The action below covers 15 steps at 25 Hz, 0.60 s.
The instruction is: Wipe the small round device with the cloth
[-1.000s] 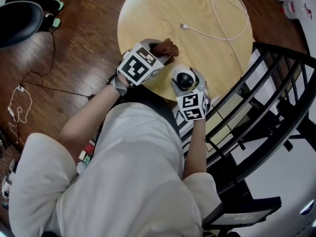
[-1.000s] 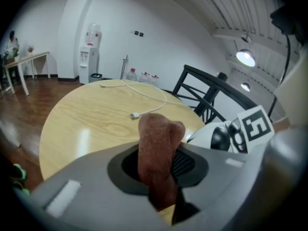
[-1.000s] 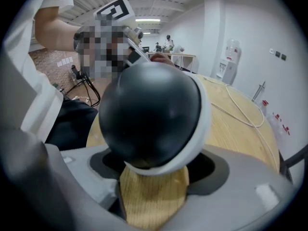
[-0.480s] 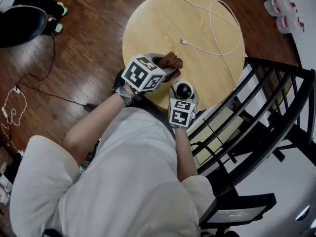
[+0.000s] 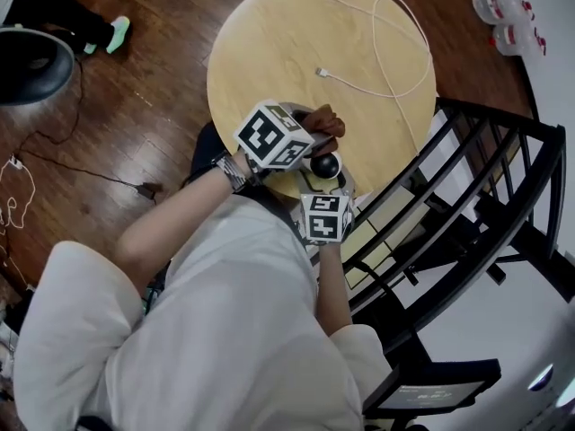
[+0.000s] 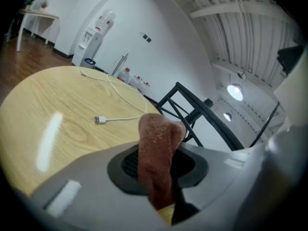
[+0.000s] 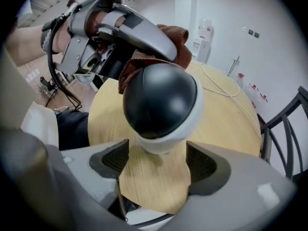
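While the left gripper (image 5: 308, 127) has its fingers (image 6: 91, 186) closed tight on a fold of reddish-brown cloth (image 6: 156, 148), the bunched end of that cloth is pressed against the far upper side of the small round device (image 7: 161, 100), a glossy black dome in a white shell. It stands on the round wooden desk (image 5: 278, 34), right at the near edge in front of the seated person. Seen from the left gripper view, the cloth stands up between the two dark pads and fills the gap, with no space showing on either side of it. The right gripper (image 7: 159, 163) sits low behind the device with its fingers (image 7: 216, 172) spread wide: the white base lies between the fingertips, and bare desk shows on each side between base and pad, so they do not clamp it. From the head view the two marker cubes are close together, the left one up and to the left of the dome, the right one just below it. A white cable (image 5: 319, 73) lies looped across the far half of the desk, well apart from the device. Beside the desk's right edge stands a black metal frame (image 5: 476, 108), over a dark wooden floor (image 5: 135, 88).
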Tool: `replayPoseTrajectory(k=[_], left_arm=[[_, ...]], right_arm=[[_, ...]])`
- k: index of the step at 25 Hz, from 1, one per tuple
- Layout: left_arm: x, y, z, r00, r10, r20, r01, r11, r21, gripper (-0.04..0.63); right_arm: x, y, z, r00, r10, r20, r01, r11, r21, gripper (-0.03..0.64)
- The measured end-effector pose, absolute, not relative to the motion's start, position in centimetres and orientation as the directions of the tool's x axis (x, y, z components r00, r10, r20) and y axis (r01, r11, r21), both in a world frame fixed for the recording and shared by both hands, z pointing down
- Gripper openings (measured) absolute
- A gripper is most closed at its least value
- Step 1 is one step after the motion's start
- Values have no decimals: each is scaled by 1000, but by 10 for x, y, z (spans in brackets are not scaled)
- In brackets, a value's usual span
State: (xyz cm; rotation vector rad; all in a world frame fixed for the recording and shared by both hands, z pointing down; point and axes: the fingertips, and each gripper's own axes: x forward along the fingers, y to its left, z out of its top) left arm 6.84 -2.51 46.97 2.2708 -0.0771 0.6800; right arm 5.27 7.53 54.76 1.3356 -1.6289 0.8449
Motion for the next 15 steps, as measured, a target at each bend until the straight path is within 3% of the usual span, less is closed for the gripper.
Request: replayPoseTrajectory(k=[9, 15], left_arm=[[79, 0, 485, 771, 270, 576, -109, -836, 538, 106], [69, -4, 502, 715, 328, 618, -97, -828, 552, 104]], right_arm=[[55, 65, 544, -95, -408, 908, -918, 388, 78, 367], [45, 58, 548, -87, -372, 924, -887, 450, 98, 365]])
